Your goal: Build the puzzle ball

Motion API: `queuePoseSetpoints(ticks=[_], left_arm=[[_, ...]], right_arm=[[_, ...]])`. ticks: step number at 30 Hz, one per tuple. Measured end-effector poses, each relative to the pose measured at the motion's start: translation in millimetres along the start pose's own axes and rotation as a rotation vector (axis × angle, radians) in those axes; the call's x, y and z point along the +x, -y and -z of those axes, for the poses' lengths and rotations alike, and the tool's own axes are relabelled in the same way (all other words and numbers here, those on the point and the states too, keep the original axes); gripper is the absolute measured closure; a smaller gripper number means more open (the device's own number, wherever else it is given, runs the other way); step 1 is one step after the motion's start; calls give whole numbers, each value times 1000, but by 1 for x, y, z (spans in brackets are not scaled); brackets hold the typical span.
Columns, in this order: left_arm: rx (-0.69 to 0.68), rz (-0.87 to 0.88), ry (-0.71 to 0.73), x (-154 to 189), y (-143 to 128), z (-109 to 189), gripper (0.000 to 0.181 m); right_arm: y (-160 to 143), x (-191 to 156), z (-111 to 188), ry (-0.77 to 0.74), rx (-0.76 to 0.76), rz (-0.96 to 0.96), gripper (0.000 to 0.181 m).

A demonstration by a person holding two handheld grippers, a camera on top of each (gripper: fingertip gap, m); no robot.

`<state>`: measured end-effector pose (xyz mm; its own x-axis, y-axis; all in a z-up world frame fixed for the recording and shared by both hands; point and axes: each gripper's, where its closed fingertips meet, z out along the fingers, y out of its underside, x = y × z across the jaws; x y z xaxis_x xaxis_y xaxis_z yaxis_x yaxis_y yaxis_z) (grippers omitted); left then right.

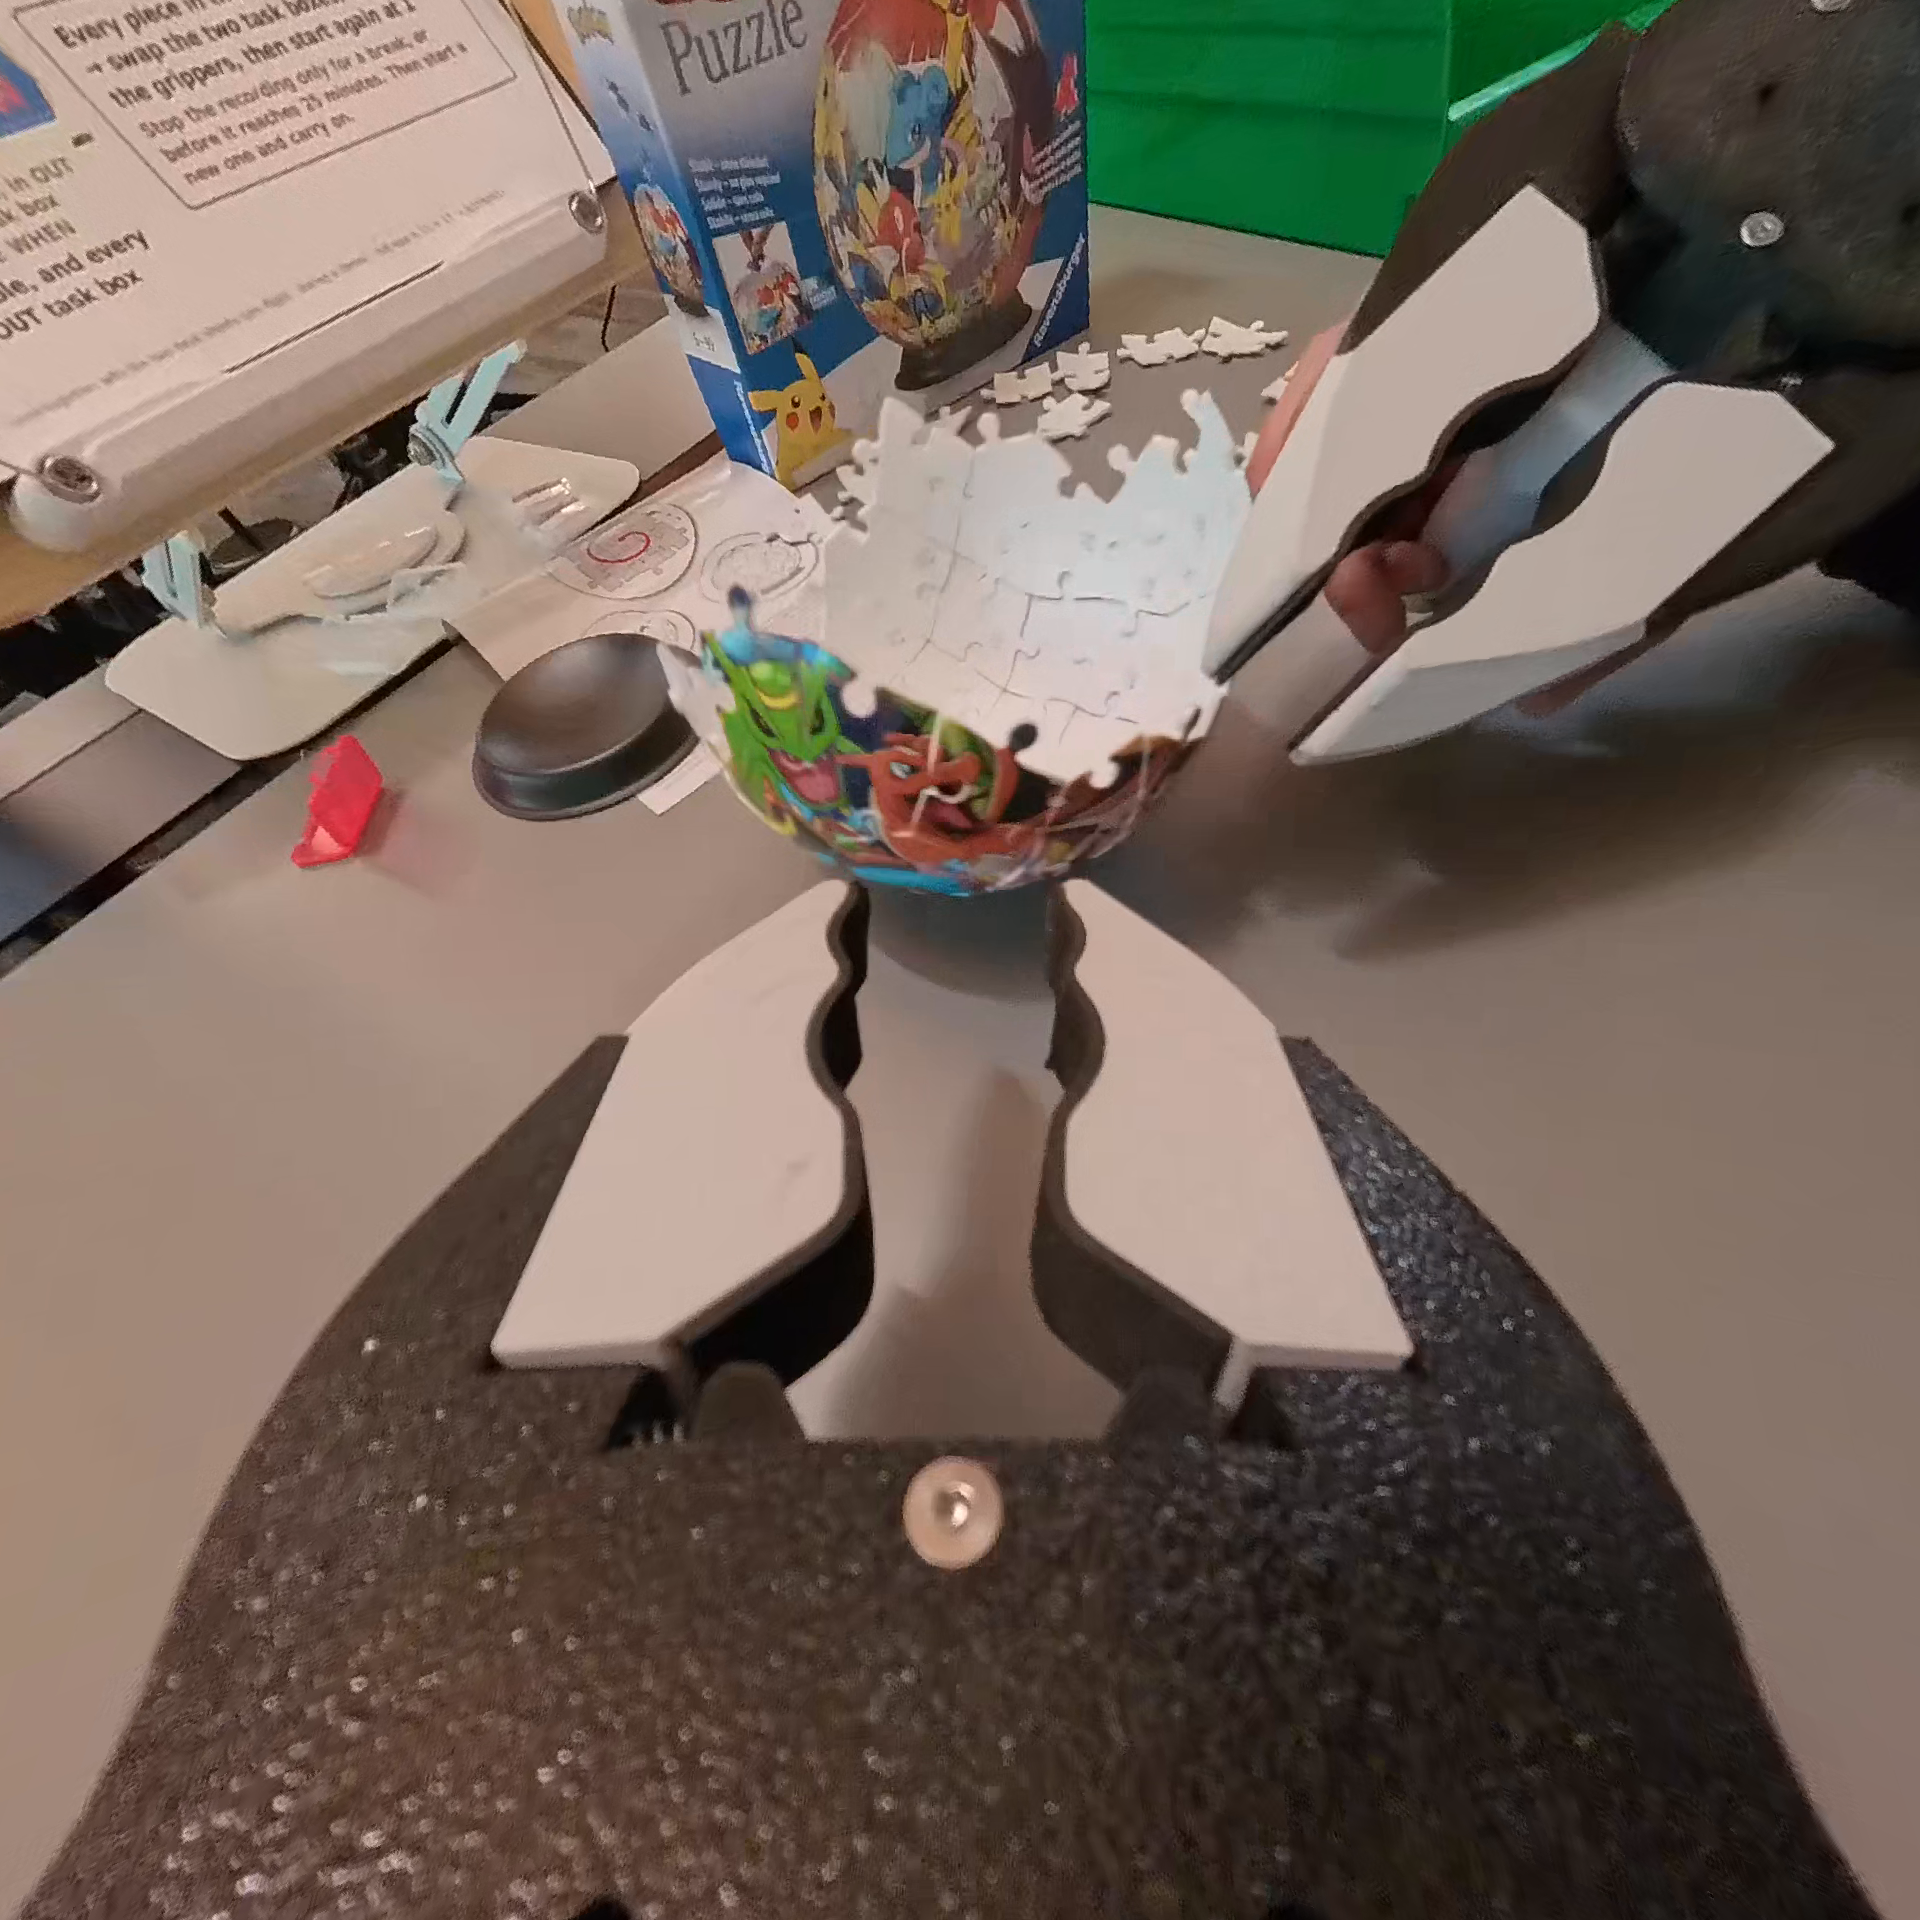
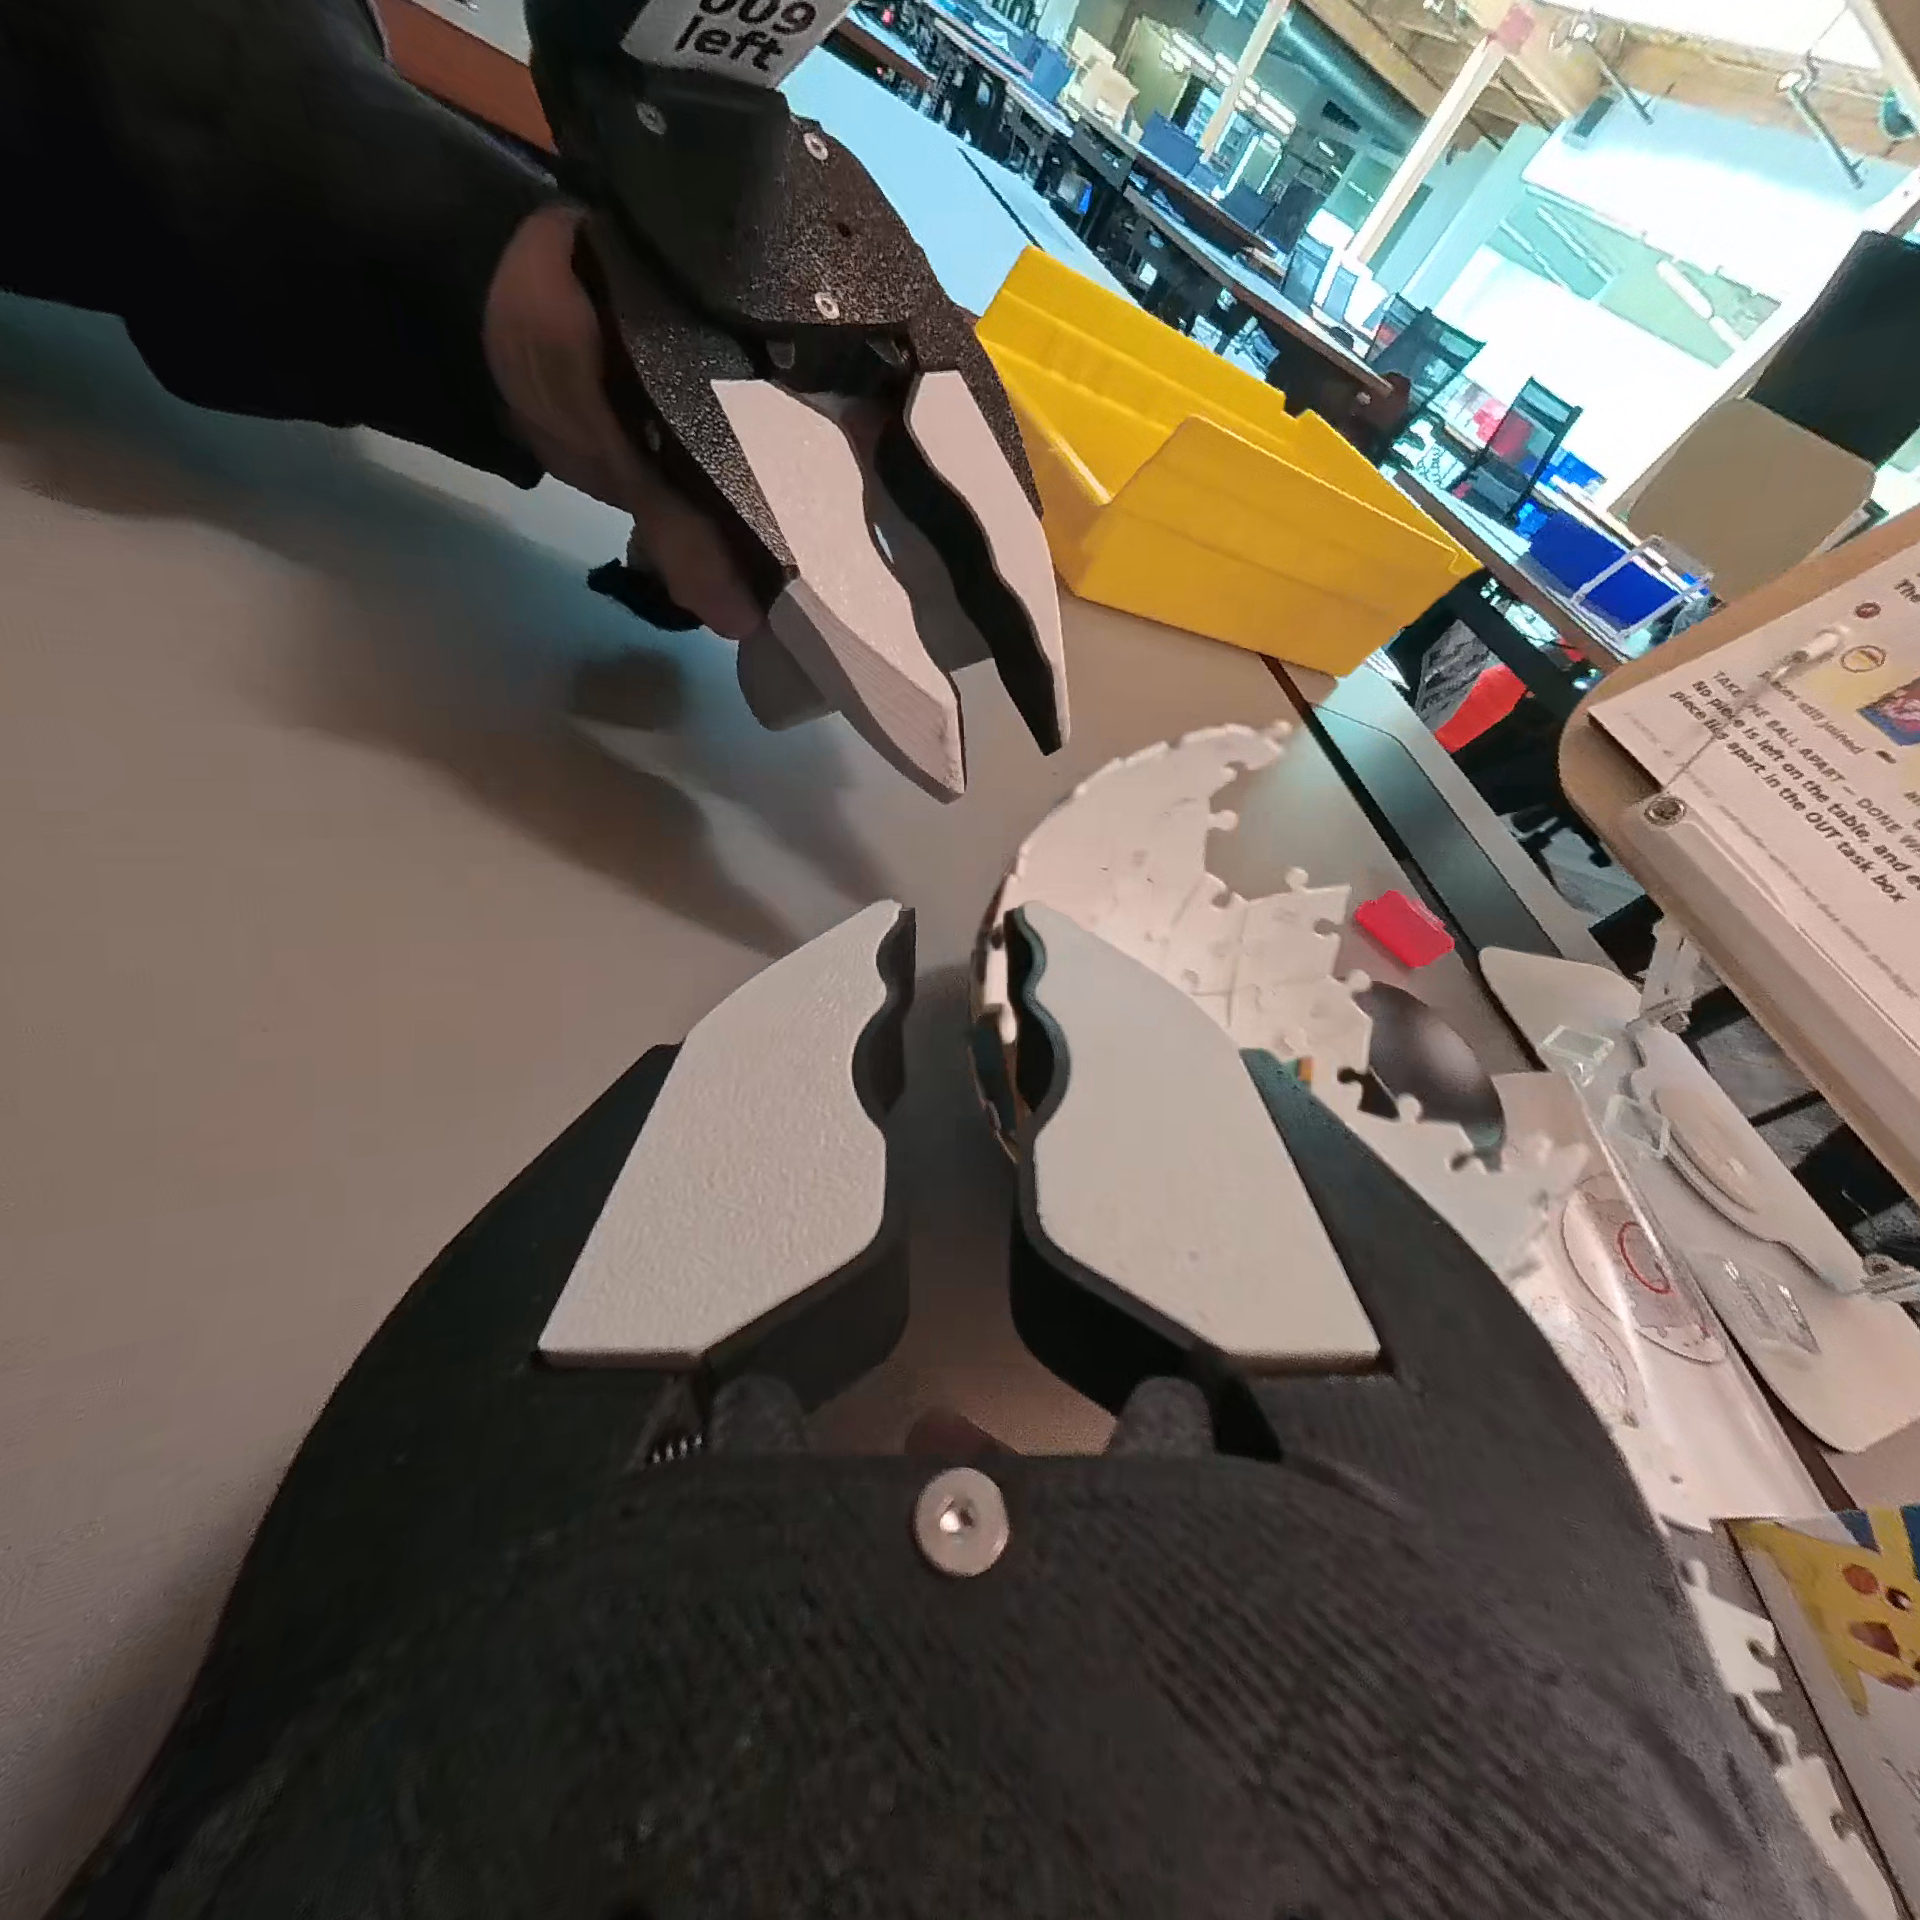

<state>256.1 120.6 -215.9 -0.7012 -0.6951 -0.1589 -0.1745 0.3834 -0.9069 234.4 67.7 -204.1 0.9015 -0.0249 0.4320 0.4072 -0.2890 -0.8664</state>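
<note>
puzzle box: top cut off; puzzle ball: near rim hidden behind jaws

Large open hall with long rows of dark work tables and dark chairs, receding far back. High ceiling with pale beams and a tall white column. Bright daylight from big windows at the far right, somewhat overexposed. Close by, a smooth grey table top, evenly lit, with soft shadows. Behind it in the left wrist view, a green wall or panel.
</note>
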Motion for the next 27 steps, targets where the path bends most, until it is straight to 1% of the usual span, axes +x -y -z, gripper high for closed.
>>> queuePoseSetpoints(ticks=[4,7,10,14,16,20,22,25,27], left_arm=[[-15,71,-6,4,1,-1,141],[34,139,5,4,11,-4,137],[82,227,34,-2,22,-6,136],[46,318,118,-16,17,-12,138],[34,350,118,-18,18,-17,138],[-43,373,143,-23,15,-27,141],[-107,360,183,-29,9,-30,145],[-208,326,214,-37,-1,-33,152],[-268,315,205,-39,-6,-35,154]], right_arm=[[2,-2,-10,-15,-15,31,165],[4,-4,-17,-29,-17,54,164],[6,-8,-22,-42,-4,74,161],[11,-10,-23,-69,24,86,161],[15,-13,-22,-71,39,83,162],[21,-21,-22,-67,42,86,161],[25,-30,-19,-49,30,96,161],[32,-40,-10,-22,38,94,161],[36,-41,-1,-22,45,84,162]])
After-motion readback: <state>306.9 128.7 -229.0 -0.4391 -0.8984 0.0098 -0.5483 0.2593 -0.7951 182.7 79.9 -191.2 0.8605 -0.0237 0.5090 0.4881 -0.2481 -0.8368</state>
